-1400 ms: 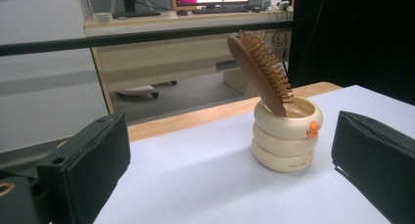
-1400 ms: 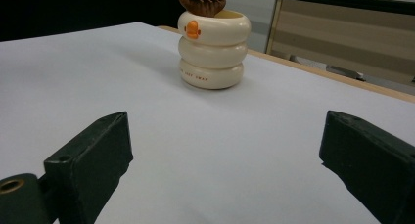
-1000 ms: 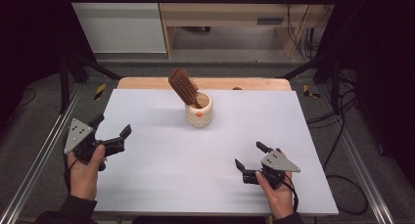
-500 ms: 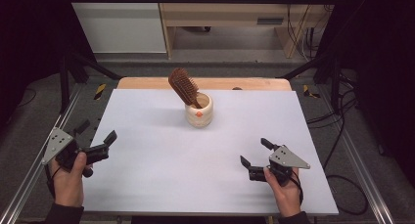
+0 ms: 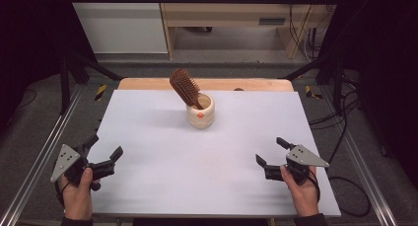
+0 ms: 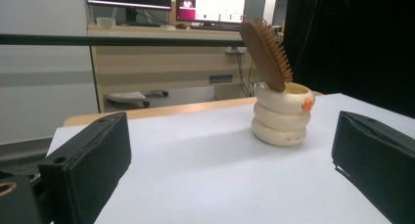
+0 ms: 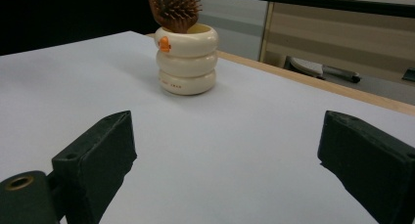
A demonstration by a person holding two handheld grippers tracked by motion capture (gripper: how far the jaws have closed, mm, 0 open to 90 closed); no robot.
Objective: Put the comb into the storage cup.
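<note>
While both grippers' jaws spread empty, a wooden hairbrush (image 5: 185, 88) handle-down, tilted, in the cream ringed cup (image 5: 200, 111).

Small print on the cup (image 6: 283, 117) is unreadable

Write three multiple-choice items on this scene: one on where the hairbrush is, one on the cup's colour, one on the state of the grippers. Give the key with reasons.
1. Where is the hairbrush?
A. Flat on the table
B. Standing in the cup, leaning
C. Held in a gripper

2. What colour is the cup?
A. Cream with a small orange spot
B. Blue
C. Black

3. How are the left gripper and right gripper?
A. Both shut on the brush
B. One open, one shut
C. Both open, holding nothing

Key: 1 B, its handle sits inside the cup and its head tilts out. 2 A, both gripper views show the pale ringed body and orange dot. 3 C, each pair of jaws stands wide apart over the bare table.
</note>
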